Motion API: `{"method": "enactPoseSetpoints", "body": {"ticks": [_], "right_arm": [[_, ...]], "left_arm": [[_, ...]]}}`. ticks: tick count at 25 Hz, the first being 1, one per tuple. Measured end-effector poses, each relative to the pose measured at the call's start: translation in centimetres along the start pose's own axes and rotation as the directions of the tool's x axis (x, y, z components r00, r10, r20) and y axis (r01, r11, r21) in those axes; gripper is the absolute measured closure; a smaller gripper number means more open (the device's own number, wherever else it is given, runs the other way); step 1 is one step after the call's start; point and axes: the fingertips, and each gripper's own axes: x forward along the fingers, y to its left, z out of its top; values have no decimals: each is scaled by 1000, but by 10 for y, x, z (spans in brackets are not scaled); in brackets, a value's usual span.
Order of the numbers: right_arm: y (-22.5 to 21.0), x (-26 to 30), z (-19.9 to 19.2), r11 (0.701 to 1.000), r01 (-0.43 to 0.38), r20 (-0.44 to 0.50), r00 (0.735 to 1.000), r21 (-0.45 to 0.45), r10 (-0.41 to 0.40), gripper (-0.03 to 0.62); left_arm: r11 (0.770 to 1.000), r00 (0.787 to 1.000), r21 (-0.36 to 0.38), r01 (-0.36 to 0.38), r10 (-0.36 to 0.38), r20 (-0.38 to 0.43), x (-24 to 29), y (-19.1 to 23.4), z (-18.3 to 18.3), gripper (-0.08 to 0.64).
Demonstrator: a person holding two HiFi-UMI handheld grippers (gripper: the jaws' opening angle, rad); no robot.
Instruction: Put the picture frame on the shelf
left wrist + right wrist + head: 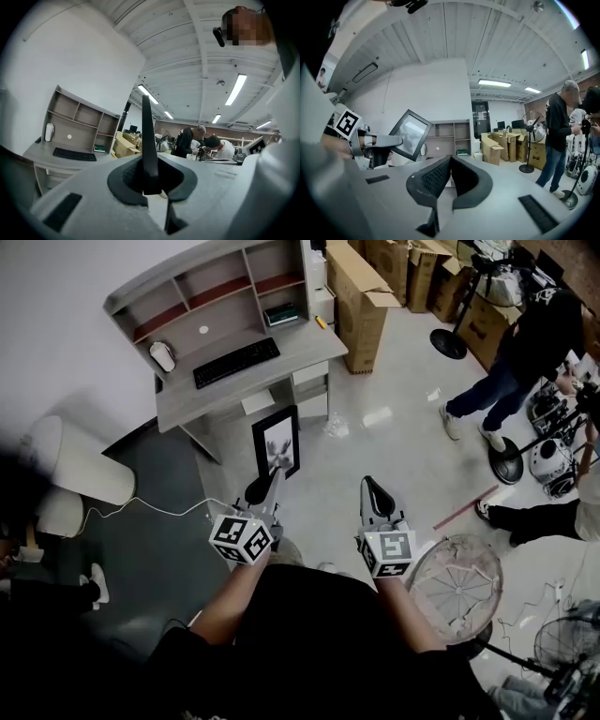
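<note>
Between the jaws of the left gripper [265, 486] sits the picture frame [277, 442], a black-rimmed frame. The jaws are clamped on its lower edge, so the left gripper view shows it only edge-on as a thin dark blade rising from the pads. The right gripper view shows it from the side: lifted clear of the floor, tilted, glass side toward the person. Gripping low probably keeps the upper part free to go into a compartment first, and leaves the base clear for setting down. The right gripper [375, 491] is empty, its jaws together with nothing between them. It is held beside the left gripper but apart from the frame, likely in reserve to steady the frame at placement. The shelf [216, 287], a hutch with open compartments, stands on a grey desk [309, 351] ahead, well apart from the frame. A black keyboard [236, 362] lies on the desktop below the shelf, so the frame has to pass over it. Cardboard boxes [361, 296] stand beside the desk on the right. A person [525, 343] stands farther off, out of the path. Placement is not yet done; the carry toward the shelf seems to be the step in hand.
</note>
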Motion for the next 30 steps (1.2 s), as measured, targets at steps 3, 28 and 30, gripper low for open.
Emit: {"method": "enactPoseSetpoints", "body": {"ticks": [3,28,30], "right_arm": [[-8,0,-11,999,4,-15,1000,39,-3,578],[-54,246,19,999,38,-99,995,36,-34,578],[-53,272,26,999,39,-107,994,24,-36,578]], "left_arm": [[1000,1000,3,1,-1,-15,2,-2,-8,515],[990,999,-133,46,-48,-14,178,168,30,517],[989,998,-135,62,-65,-15,193,186,39,517]]}}
